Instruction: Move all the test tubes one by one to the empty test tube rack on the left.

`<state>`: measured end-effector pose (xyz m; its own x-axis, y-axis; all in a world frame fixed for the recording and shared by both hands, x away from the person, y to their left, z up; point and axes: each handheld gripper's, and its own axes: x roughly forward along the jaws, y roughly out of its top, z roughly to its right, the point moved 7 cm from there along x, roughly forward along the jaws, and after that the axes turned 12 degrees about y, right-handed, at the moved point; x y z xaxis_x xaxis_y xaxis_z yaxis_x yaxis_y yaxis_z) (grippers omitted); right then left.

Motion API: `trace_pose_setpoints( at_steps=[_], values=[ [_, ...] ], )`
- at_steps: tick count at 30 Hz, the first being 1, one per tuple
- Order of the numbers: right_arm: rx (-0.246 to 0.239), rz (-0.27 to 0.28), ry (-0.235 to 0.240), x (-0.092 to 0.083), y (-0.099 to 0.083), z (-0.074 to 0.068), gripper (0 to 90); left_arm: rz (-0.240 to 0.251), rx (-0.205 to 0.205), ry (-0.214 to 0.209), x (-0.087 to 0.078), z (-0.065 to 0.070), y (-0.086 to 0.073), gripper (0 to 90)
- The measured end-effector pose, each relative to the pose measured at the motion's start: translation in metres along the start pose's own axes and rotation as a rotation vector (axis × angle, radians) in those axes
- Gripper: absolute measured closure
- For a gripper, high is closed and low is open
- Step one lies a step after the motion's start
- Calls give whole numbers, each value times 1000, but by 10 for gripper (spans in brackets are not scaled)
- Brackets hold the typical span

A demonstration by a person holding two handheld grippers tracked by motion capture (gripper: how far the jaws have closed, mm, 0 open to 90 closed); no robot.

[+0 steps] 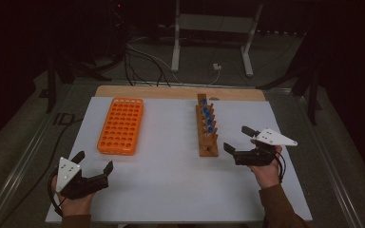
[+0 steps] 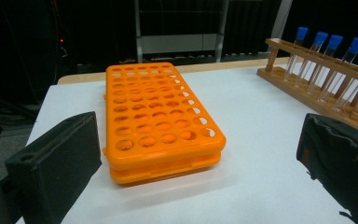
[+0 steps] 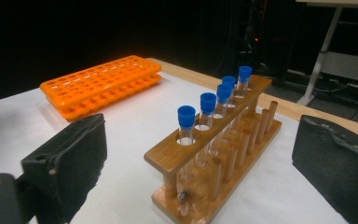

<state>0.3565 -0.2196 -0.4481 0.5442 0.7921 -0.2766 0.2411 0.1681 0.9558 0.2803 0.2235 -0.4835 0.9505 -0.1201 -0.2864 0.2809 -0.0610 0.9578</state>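
High view: wooden tube rack (image 1: 207, 128) lengthwise front-to-back, capped tubes (image 1: 208, 119) upright.

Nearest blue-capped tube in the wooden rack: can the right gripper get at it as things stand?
Probably yes: the right gripper is open, facing the nearest blue-capped tube, with nothing between them.

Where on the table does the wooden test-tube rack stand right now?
In the high view the wooden rack stands right of centre on the white table, just beyond the right gripper, with the orange rack well off to its left.
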Motion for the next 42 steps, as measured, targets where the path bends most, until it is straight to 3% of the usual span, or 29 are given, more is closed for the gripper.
trace_pose_setpoints(
  at_steps=[8,17,22,26,31,42],
  values=[
    [21,-33,14,19,-1,7,68,-9,6,0,1,2,-2,2],
    [39,-77,45,43,-7,11,171,-19,18,-12,5,5,-3,2],
    [50,-100,34,55,-10,13,298,-19,18,-11,4,5,-4,2],
    [76,-122,34,66,-13,15,481,-22,18,-15,5,5,-4,2],
    [74,-149,21,79,-19,18,697,-24,27,-19,6,7,-5,2],
    [51,-177,1,92,-22,17,756,-29,34,-19,6,8,-5,2]
  ],
)
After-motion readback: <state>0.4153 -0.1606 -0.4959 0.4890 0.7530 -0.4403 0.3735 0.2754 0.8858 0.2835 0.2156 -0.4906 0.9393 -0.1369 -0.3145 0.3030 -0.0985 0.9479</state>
